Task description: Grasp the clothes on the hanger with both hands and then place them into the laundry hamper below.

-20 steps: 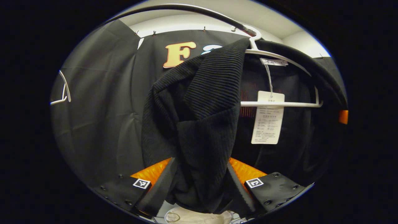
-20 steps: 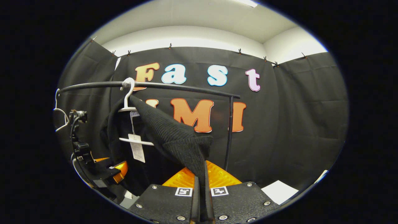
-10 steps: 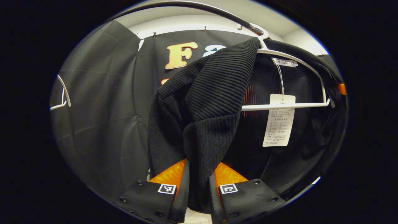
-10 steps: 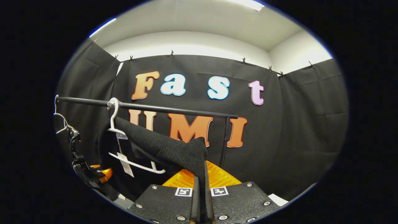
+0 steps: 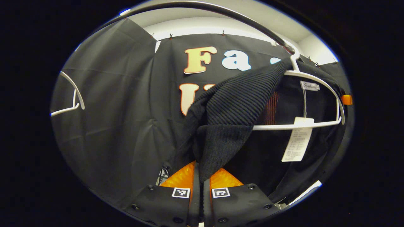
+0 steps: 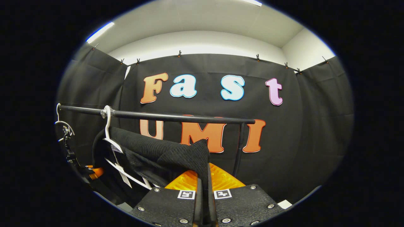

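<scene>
Left gripper [image 5: 199,201] fingers closed further, both grippers pinch black garment [image 5: 233,107] stretched sideways off hanger [image 5: 315,94].

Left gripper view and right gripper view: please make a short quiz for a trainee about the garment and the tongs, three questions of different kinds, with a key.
1. True or false: the left tongs are shut on the garment.
2. Multiple choice: the hanger hangs from
A. a rail
B. a wall hook
C. the right tongs
3. Fill in: a paper ____ hangs inside the hanger frame.

Key: 1 true; 2 A; 3 tag.
</scene>
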Demonstrator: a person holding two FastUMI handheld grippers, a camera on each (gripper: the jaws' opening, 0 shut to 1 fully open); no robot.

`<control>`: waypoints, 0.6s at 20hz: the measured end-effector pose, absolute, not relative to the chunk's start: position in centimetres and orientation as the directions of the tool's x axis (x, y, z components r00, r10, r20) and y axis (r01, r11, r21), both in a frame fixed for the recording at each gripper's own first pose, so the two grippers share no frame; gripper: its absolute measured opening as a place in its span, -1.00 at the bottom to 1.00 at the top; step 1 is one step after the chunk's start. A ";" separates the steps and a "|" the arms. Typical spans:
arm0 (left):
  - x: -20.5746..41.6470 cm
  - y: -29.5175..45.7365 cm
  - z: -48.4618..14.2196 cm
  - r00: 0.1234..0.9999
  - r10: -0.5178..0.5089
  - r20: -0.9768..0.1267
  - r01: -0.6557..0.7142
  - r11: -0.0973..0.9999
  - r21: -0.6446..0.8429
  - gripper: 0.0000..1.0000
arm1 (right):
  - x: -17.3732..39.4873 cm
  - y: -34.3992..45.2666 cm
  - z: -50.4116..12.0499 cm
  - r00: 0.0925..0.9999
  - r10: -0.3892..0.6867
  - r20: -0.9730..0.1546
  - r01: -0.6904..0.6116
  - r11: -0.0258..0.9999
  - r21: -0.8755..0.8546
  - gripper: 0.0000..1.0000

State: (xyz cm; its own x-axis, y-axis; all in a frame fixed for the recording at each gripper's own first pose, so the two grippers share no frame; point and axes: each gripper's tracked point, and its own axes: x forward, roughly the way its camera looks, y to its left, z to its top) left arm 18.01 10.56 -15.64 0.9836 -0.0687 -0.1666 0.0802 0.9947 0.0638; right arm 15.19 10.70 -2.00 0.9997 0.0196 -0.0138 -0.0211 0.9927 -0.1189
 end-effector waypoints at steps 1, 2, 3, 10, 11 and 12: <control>18.1 11.2 -15.0 0.986 -0.054 -0.160 0.065 0.995 0.069 -0.77 | 16.0 10.8 -1.7 0.999 0.044 -0.015 -0.045 0.991 -0.124 -0.85; 18.1 11.8 -14.6 0.987 -0.036 -0.156 0.048 0.996 0.072 -0.77 | 16.8 10.9 -1.5 0.998 0.068 -0.018 -0.070 0.990 -0.125 -0.86; 18.0 12.4 -14.1 0.988 -0.022 -0.154 0.033 0.997 0.069 -0.77 | 17.4 10.8 -1.6 0.996 0.085 -0.023 -0.088 0.989 -0.123 -0.86; 18.2 17.8 -10.1 0.991 0.097 -0.091 -0.093 0.995 0.044 -0.77 | 21.7 14.2 -2.6 0.935 0.351 -0.056 -0.352 0.936 -0.013 -0.85; 18.4 18.3 -10.0 0.991 0.099 -0.087 -0.096 0.995 0.035 -0.77 | 22.6 14.6 -2.8 0.920 0.388 -0.049 -0.388 0.922 0.015 -0.95; 18.5 18.6 -10.0 0.992 0.098 -0.081 -0.095 0.995 0.033 -0.77 | 22.8 14.2 -2.9 0.908 0.416 -0.043 -0.414 0.909 0.048 -0.85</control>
